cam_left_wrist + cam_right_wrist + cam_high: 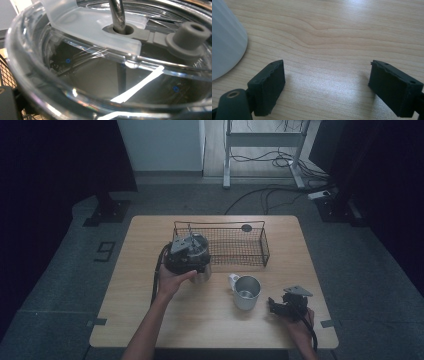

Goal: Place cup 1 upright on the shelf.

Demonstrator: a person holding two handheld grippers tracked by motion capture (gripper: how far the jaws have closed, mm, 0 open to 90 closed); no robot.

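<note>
High view: wire basket (235,246) lies just beyond the left gripper (187,254); gripper clamps a lidded metal cup (202,271) at the basket's near-left corner; clear lid (100,50) fronts its camera; right gripper (290,306) released, idle beside the mug (246,292).

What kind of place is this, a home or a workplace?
Probably a lab or recording workspace, not a home: one wooden table on grey floor, dark curtains around it, loose cables and a metal desk frame behind.
</note>
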